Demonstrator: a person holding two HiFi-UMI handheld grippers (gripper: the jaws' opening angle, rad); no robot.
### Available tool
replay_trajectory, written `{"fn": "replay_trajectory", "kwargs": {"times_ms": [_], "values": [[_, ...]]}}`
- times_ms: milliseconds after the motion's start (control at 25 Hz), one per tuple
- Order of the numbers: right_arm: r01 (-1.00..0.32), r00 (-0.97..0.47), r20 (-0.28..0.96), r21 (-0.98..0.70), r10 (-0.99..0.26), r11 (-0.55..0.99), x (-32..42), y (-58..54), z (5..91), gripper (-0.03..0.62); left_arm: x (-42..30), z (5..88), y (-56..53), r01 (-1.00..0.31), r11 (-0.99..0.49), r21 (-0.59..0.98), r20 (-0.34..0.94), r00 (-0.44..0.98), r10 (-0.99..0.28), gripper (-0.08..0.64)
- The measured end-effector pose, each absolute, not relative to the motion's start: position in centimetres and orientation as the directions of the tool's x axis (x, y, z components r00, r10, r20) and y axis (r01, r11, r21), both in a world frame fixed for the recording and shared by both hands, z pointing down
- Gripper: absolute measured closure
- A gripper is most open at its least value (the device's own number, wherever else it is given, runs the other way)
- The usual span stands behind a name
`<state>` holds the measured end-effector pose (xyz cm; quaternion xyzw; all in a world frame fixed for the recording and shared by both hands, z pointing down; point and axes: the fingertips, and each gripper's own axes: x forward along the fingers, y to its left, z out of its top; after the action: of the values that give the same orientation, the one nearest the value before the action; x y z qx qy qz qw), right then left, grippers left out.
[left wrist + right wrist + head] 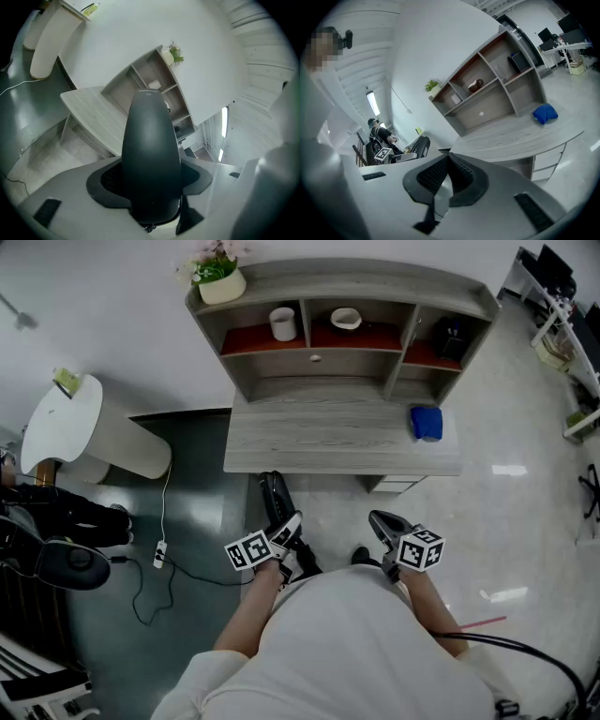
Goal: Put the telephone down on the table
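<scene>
The telephone (274, 495) is a black, rounded handset. My left gripper (284, 532) is shut on it, in front of the grey desk (337, 442) and below its front edge. In the left gripper view the telephone (151, 140) fills the space between the jaws, its tip pointing toward the desk (89, 110) and its shelves. My right gripper (382, 521) hangs beside it over the floor, shut with nothing in it. In the right gripper view its dark pads (461, 176) meet, and the desk top (520, 133) lies beyond.
A blue cloth (427, 422) lies on the desk's right end. The hutch holds a white cup (282, 323), a bowl (346, 319) and a dark item (453, 337), with a plant pot (221, 282) on top. A white stand (66, 423) and a floor cable (159, 554) are at the left.
</scene>
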<state>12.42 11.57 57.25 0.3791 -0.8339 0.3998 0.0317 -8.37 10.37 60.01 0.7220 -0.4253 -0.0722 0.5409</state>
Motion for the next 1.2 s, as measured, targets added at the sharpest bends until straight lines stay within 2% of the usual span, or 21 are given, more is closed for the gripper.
{"fn": "replay_trajectory", "kwargs": {"times_ms": [720,1200], "values": [[-0.627,-0.743,0.347,-0.659,-0.572,0.415,13.5,12.2,57.6,0.575,-7.2,60.2,11.3,-0.554,-0.032,0.832,0.372,0.599,-0.709,0.261],[-0.596,-0.753,0.322,-0.703,-0.574,0.387,19.2,12.8,58.5,0.574,-4.9,60.6,11.3,-0.553,0.007,0.833,0.368,0.546,-0.752,0.261]]}}
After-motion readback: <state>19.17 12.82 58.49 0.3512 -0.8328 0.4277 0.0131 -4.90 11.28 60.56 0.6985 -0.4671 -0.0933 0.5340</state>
